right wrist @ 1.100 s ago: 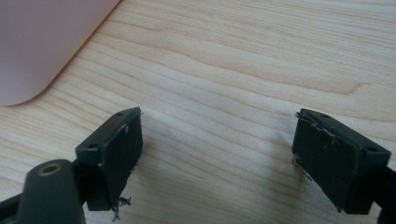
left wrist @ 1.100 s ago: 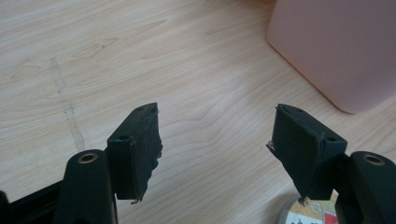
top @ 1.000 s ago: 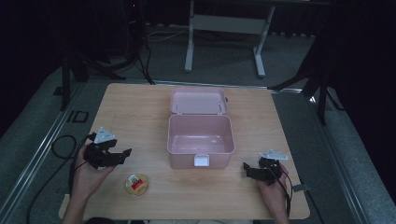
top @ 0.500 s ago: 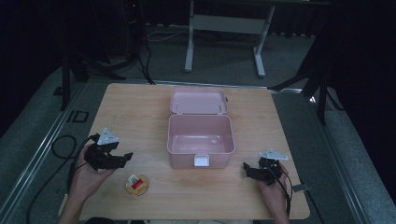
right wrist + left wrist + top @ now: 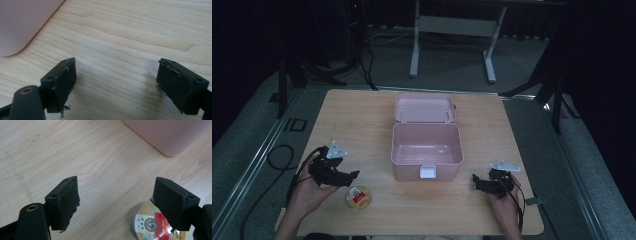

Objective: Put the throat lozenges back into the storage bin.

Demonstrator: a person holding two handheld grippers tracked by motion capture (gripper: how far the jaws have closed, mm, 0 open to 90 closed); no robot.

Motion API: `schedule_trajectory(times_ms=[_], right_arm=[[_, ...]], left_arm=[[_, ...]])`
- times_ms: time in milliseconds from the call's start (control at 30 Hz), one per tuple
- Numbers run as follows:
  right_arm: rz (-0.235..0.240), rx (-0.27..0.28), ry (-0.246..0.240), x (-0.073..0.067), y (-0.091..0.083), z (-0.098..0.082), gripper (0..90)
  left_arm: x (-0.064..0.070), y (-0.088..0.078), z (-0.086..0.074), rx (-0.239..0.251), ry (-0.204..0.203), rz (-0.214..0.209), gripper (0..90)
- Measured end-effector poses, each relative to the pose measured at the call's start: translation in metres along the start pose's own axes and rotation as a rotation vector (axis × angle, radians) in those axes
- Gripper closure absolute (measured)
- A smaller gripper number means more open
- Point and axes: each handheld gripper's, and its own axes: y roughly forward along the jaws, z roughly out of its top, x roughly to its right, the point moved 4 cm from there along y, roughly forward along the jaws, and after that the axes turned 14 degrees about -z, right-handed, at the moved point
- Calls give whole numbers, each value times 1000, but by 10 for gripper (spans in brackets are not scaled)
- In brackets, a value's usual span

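left gripper (image 5: 343,176) jaws wide apart, empty | right gripper (image 5: 479,183) likewise | round tin (image 5: 358,197) on surface (image 5: 362,125) just beside left jaws — probably light, rigid, slippery; pinch across rim | pink box (image 5: 427,150) open

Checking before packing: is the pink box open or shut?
Open and empty: the pink box has its lid swung back, and its bare floor shows.

Round tin's (image 5: 156,225) label bears print, seemingly too small to read
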Motion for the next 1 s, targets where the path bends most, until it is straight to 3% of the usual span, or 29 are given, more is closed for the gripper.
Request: schedule_trajectory(times_ms=[400,733,1000], right_arm=[[0,0,0,0,0,0,160],[0,0,0,0,0,0,160],[0,0,0,0,0,0,160]], left_arm=[[7,1,-3,-50,11,-48,199],[13,2,-4,-52,24,-56,194],[17,10,-4,-95,49,-60,188]])
